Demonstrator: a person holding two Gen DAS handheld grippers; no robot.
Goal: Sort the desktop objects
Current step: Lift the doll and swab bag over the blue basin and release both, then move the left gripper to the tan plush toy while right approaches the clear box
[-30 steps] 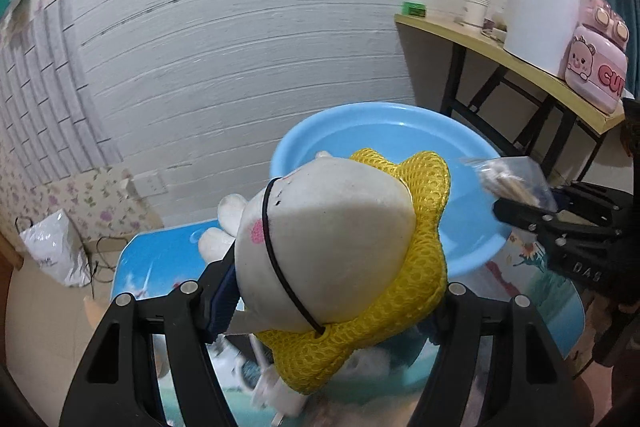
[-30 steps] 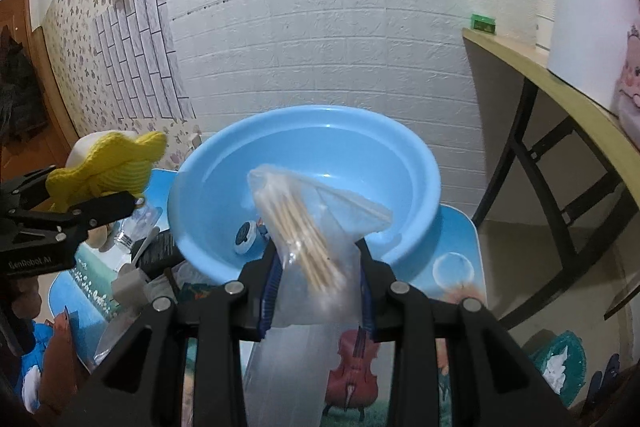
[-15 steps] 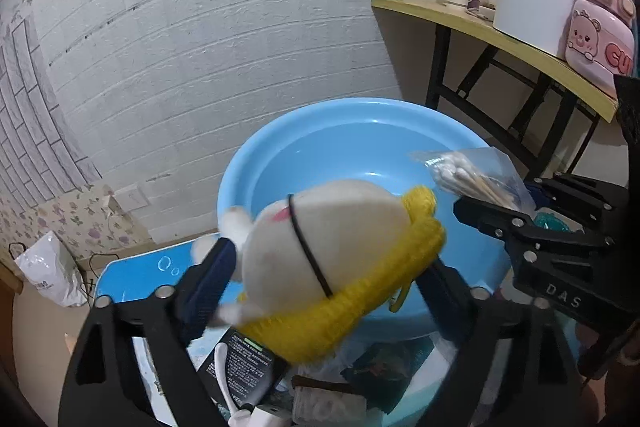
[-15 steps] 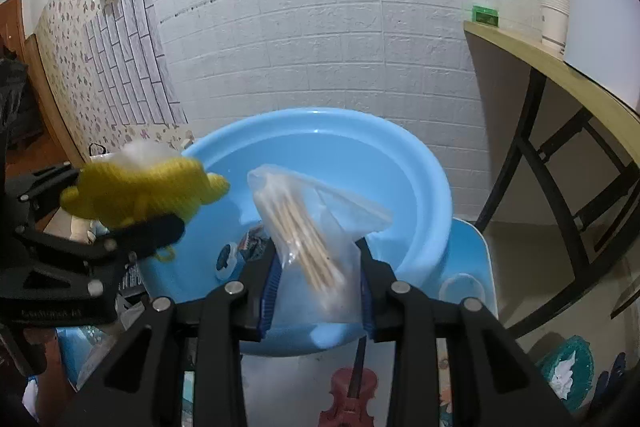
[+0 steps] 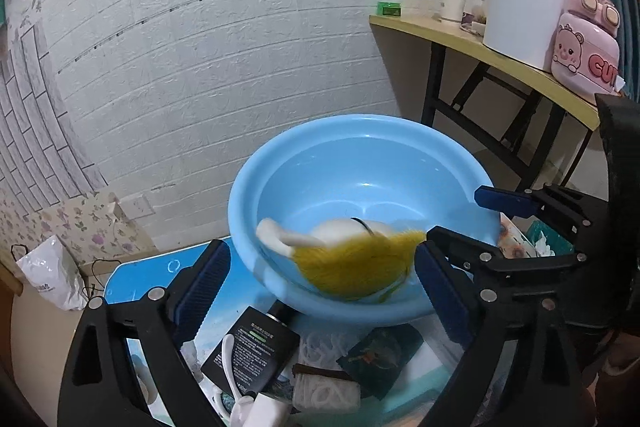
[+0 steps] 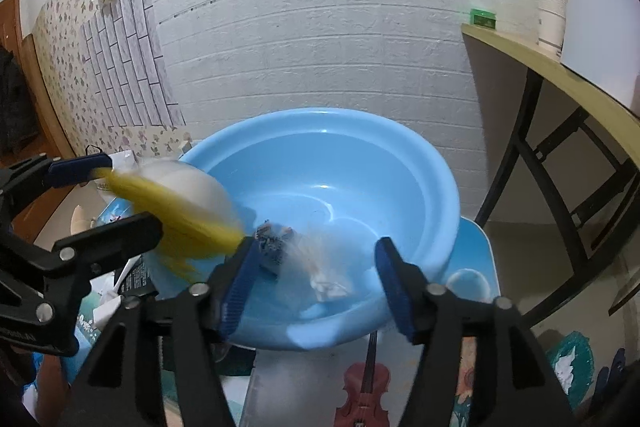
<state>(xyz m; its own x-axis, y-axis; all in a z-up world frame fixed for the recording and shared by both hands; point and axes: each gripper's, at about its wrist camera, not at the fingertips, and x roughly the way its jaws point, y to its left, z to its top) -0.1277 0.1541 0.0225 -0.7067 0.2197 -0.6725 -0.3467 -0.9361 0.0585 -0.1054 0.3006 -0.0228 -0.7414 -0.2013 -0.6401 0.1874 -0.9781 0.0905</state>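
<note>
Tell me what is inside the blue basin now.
Inside the blue basin is a blurred plush toy with a yellow hat, a clear bag and a small dark object. The toy hides the floor under it.

Both my tongs are matte black plastic. Left gripper [image 5: 320,291]: angular black fingers [image 5: 120,347] with ribbed blue pads inside and round silver screw heads at the joints. Right gripper [image 6: 316,283]: same build, blue ribbed pads, silver screws. White lettering on the left gripper's side, too blurred to read.
</note>
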